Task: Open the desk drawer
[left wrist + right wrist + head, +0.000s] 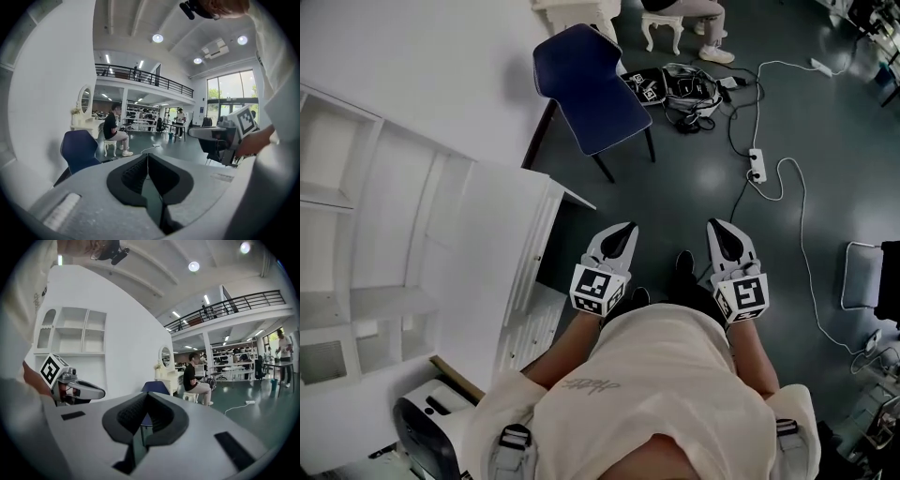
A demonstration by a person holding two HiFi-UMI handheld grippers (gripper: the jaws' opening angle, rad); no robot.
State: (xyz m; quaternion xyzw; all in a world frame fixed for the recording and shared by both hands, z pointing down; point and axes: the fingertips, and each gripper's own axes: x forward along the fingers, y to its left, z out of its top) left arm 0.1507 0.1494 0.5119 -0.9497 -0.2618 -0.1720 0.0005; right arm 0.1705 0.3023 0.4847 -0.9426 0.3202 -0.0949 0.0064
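Head view: left claw (627,227) and right claw (716,225) both closed, holding nothing.

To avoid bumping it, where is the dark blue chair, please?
Head view, upper centre: the dark blue chair stands right of the white desk.

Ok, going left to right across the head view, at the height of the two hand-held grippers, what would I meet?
White shelf unit → white desk → left hand-held gripper → right hand-held gripper.
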